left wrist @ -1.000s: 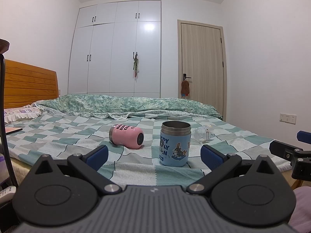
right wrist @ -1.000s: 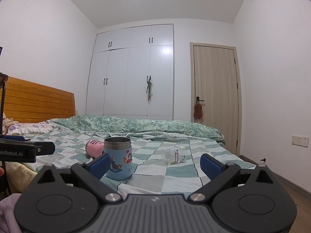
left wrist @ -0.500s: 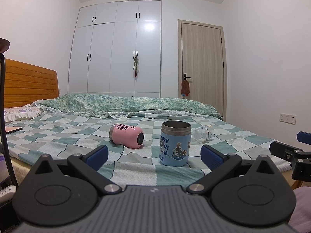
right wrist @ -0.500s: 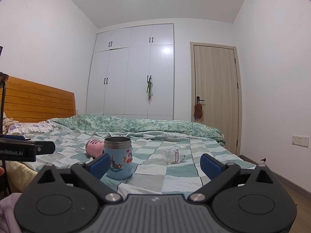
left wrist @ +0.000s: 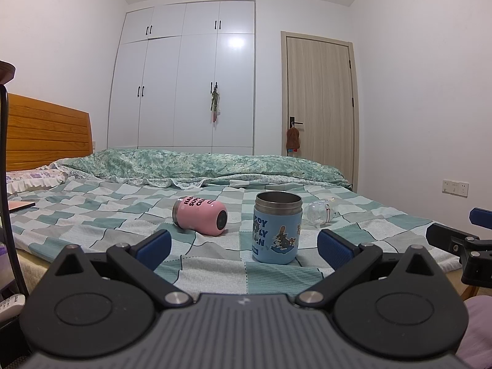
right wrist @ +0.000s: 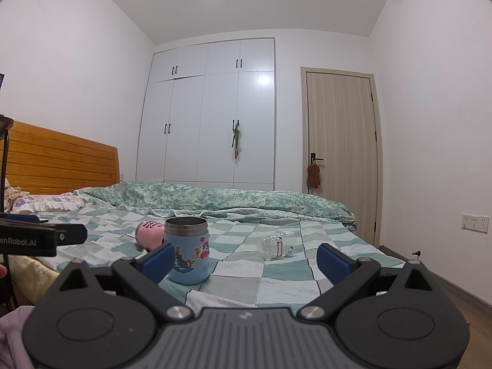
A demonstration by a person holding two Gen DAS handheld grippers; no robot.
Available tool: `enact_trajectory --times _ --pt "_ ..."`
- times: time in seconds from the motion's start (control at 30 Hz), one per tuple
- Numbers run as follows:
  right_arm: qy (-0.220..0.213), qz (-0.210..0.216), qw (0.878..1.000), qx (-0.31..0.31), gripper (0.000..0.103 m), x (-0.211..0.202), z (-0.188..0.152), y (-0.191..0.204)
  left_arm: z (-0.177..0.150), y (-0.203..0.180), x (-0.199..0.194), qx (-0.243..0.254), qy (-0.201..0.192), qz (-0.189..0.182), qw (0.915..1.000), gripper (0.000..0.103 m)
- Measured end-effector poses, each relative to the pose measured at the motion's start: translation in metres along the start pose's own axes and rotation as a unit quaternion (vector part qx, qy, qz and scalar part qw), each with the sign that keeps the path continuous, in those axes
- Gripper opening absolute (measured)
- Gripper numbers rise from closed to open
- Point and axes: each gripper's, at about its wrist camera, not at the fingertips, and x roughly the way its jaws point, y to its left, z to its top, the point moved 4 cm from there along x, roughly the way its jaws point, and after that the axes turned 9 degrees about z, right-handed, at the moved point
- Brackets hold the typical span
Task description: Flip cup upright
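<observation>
A pink cup (left wrist: 201, 217) lies on its side on the checked bedspread (left wrist: 92, 212), its base facing me. It also shows in the right wrist view (right wrist: 149, 235), partly behind the blue cup. A blue cartoon cup (left wrist: 276, 228) stands upright, mouth up, to its right; it also shows in the right wrist view (right wrist: 187, 250). A clear glass cup (left wrist: 319, 211) lies on its side further right, also seen in the right wrist view (right wrist: 275, 246). My left gripper (left wrist: 243, 246) is open and empty, short of the cups. My right gripper (right wrist: 244, 258) is open and empty, near the bed's front edge.
A folded green quilt (left wrist: 200, 163) lies across the far side of the bed. A wooden headboard (left wrist: 46, 141) and pillow (left wrist: 33, 178) are at left. A wardrobe (left wrist: 184, 77) and door (left wrist: 319, 98) stand behind. The other gripper shows at the right edge (left wrist: 461, 240).
</observation>
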Motion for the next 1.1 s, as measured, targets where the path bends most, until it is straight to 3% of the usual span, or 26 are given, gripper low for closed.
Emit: enact_trajectory --times 0.8,1.1 --pt "0.006 0.007 1.0 -0.006 0.099 0.005 0.007 -0.001 0.005 -0.002 0.004 0.0 -0.005 -0.002 1.0 0.103" --pt "0.033 0.052 0.998 -0.007 0.099 0.055 0.032 0.004 0.03 0.005 0.036 0.006 -0.001 -0.006 1.0 0.103"
